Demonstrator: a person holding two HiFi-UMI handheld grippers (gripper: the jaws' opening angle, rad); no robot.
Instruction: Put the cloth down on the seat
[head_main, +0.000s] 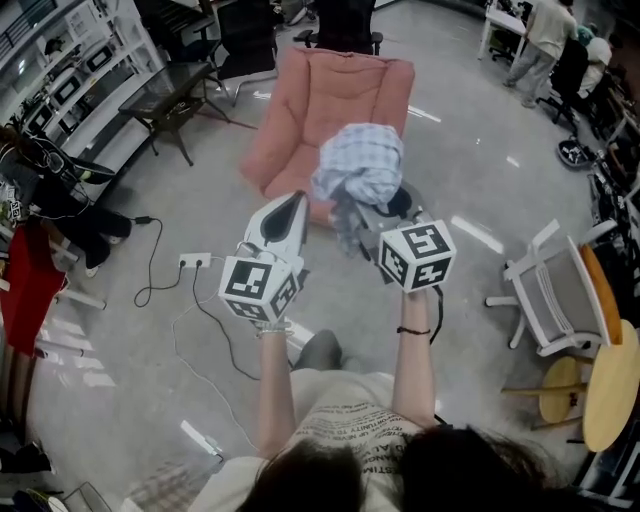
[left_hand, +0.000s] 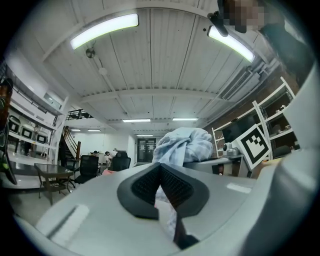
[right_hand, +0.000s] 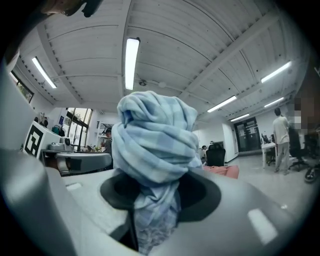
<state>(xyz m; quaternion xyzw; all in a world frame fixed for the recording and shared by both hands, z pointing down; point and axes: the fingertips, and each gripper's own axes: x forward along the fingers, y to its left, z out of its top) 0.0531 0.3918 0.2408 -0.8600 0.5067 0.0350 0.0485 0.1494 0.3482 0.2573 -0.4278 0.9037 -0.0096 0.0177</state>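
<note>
The cloth (head_main: 360, 165), a pale blue checked bundle, is held up over the front edge of the pink armchair's seat (head_main: 288, 150) and covers the seat's front right corner. The right claw (right_hand: 159, 197) pinches it. A wad bulges above the pads and a tail hangs below, burying the tips in the head view. The left claw (left_hand: 161, 167) is pressed together at its tips, just beside the bundle. Cloth shows through the gap behind them, but whether a fold is caught there is unclear.
</note>
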